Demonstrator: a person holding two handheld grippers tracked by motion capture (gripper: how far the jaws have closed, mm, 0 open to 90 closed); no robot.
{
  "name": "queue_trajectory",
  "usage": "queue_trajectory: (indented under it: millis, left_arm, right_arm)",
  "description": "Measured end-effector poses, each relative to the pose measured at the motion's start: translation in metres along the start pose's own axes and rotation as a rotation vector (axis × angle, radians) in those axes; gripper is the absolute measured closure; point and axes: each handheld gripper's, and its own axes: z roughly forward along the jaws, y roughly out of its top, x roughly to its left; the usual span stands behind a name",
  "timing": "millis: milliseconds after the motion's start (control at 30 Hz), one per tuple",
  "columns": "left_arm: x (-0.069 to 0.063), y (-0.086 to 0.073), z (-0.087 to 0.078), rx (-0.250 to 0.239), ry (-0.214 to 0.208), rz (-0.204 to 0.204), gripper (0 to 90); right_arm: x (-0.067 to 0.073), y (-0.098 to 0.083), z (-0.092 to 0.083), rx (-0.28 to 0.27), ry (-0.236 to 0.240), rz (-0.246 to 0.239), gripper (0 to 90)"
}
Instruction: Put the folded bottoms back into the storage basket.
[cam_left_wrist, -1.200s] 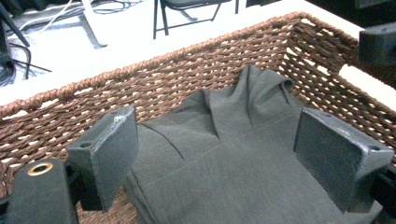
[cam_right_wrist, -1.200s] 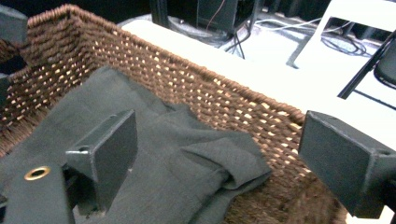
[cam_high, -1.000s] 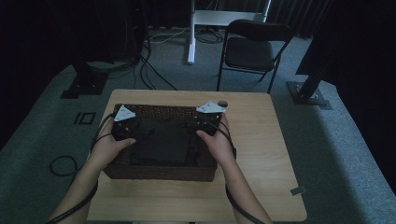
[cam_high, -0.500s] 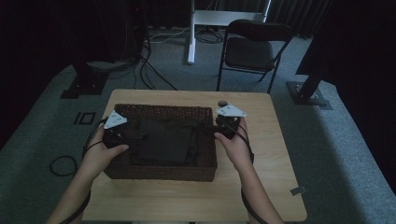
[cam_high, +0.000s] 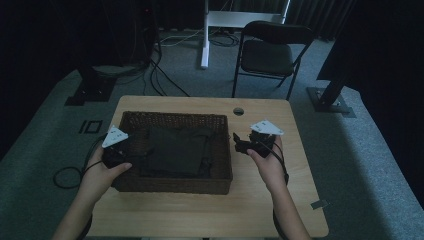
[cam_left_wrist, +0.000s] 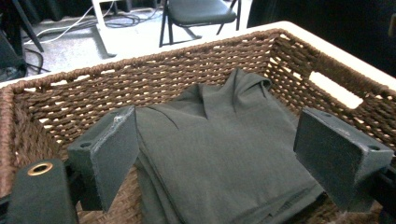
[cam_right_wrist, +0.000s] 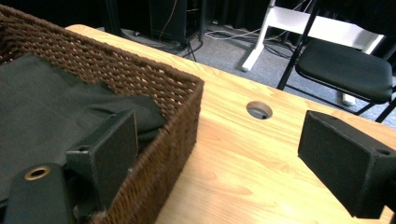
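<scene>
basket (cam_high: 175, 185): 1 folded dark cloth (cam_high: 177, 152) inside | left tool (cam_left_wrist: 224, 154): jaws apart | right tool (cam_right_wrist: 219, 158): jaws apart

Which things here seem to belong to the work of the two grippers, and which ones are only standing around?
Likely in use:
- wicker basket
- dark folded cloth inside it
- left gripper, open
- right gripper, open, astride the basket's wall

Only around:
- folding chair
- floor cables
- hole in the wooden table

A dim lab or studio: a wooden table (cam_high: 210, 210) on grey carpet (cam_high: 350, 150), floor cables (cam_high: 165, 75), stand bases (cam_high: 330, 100), a folding chair (cam_high: 272, 52), dark curtains (cam_high: 390, 50).
</scene>
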Motion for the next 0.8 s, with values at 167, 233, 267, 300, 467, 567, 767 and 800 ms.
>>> queue_trajectory:
  millis: [167, 233, 267, 300, 467, 567, 767, 800]
  left_arm:
    - [-0.003, -0.006, -0.008, -0.02, -0.005, -0.006, 14.6]
    - [-0.005, -0.009, -0.012, -0.031, -0.015, 0.001, 14.6]
    - [-0.006, -0.01, -0.013, -0.041, -0.02, -0.004, 14.6]
    - [-0.007, -0.011, -0.014, -0.045, -0.026, -0.008, 14.6]
    - [-0.013, -0.019, -0.02, -0.042, -0.033, 0.031, 14.6]
    - [-0.018, -0.024, -0.026, -0.047, -0.044, 0.045, 14.6]
    - [-0.029, -0.037, -0.038, -0.063, -0.071, 0.061, 14.6]
    - [-0.029, -0.039, -0.039, -0.062, -0.074, 0.057, 14.6]
  right_arm:
    - [-0.008, -0.018, -0.008, -0.003, -0.022, 0.002, 11.8]
    - [-0.014, -0.026, -0.013, -0.005, -0.031, 0.016, 11.8]
    - [-0.015, -0.028, -0.014, -0.003, -0.036, 0.014, 11.8]
    - [-0.016, -0.032, -0.015, -0.002, -0.037, 0.017, 11.8]
    - [-0.023, -0.048, -0.022, 0.002, -0.043, 0.035, 11.8]
    - [-0.026, -0.054, -0.027, -0.001, -0.055, 0.041, 11.8]
    - [-0.035, -0.069, -0.034, 0.012, -0.089, 0.034, 11.8]
    - [-0.037, -0.073, -0.034, 0.02, -0.098, 0.034, 11.8]
